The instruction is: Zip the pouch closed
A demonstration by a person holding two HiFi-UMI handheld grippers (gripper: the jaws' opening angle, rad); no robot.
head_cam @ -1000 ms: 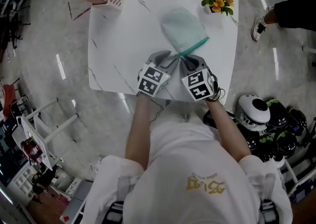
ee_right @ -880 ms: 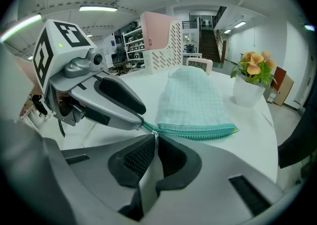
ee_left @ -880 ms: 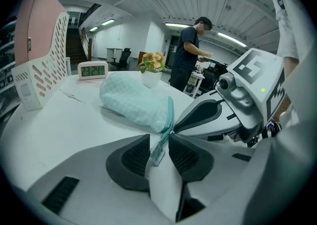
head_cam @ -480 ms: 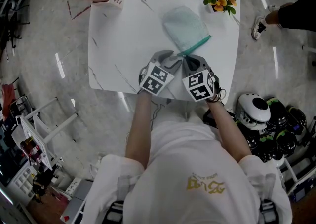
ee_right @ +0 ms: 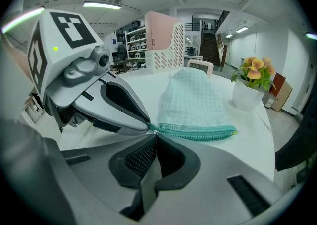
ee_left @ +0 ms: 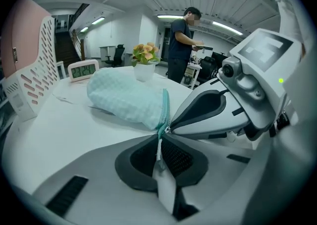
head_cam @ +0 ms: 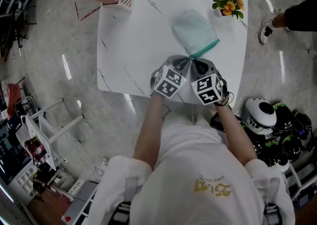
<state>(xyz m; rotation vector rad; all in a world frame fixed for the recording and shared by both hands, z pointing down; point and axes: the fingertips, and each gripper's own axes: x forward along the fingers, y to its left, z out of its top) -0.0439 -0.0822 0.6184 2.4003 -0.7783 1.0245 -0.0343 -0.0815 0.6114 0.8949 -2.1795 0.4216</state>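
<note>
Jaws of the left gripper (ee_left: 163,134) have just closed on the white zipper pull (ee_left: 159,149); the right gripper (ee_right: 154,134) has just pinched the zipper end (ee_right: 158,127) of the mint pouch (ee_right: 190,100)

No wording can be read for certain. The small clock (ee_left: 84,70) at the far left of the surface shows dark digits too small to make out, and the gold print (head_cam: 213,187) on the person's white shirt is illegible. The left marker cube (head_cam: 169,82) and right marker cube (head_cam: 209,90) bear black-and-white square code patterns.
</note>
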